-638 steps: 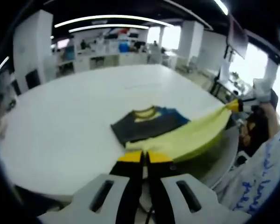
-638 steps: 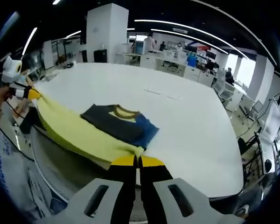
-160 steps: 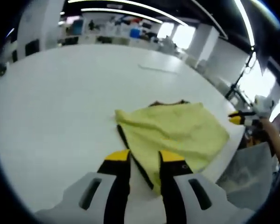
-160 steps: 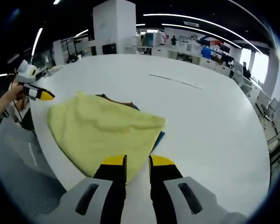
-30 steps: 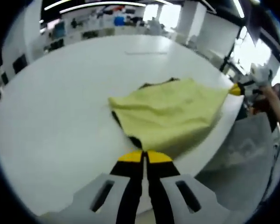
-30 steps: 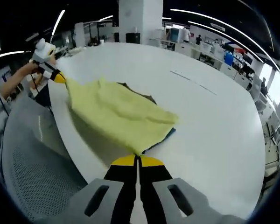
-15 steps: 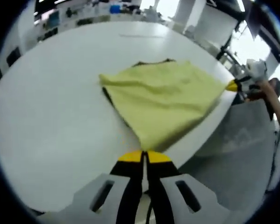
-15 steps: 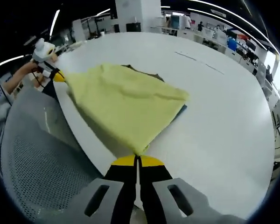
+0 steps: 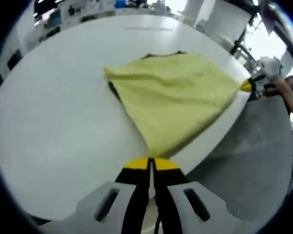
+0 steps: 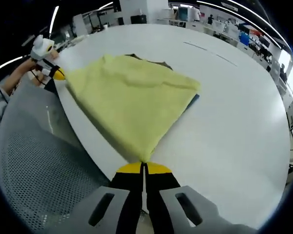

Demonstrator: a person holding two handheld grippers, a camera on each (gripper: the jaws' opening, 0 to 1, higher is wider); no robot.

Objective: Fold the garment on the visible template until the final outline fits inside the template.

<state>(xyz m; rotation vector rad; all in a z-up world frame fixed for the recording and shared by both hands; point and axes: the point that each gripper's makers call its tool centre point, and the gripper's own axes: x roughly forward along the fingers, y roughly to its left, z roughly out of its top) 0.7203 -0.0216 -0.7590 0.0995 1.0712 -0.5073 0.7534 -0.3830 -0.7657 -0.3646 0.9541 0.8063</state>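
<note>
both grippers, left gripper [image 9: 151, 163] and right gripper [image 10: 143, 167], apparently pinch yellow garment [image 9: 178, 97] corners.

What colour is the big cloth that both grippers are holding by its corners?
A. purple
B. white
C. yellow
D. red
C: the cloth spread over the white table is pale yellow, and the left gripper and right gripper each pinch a corner of it with jaws closed.
</note>
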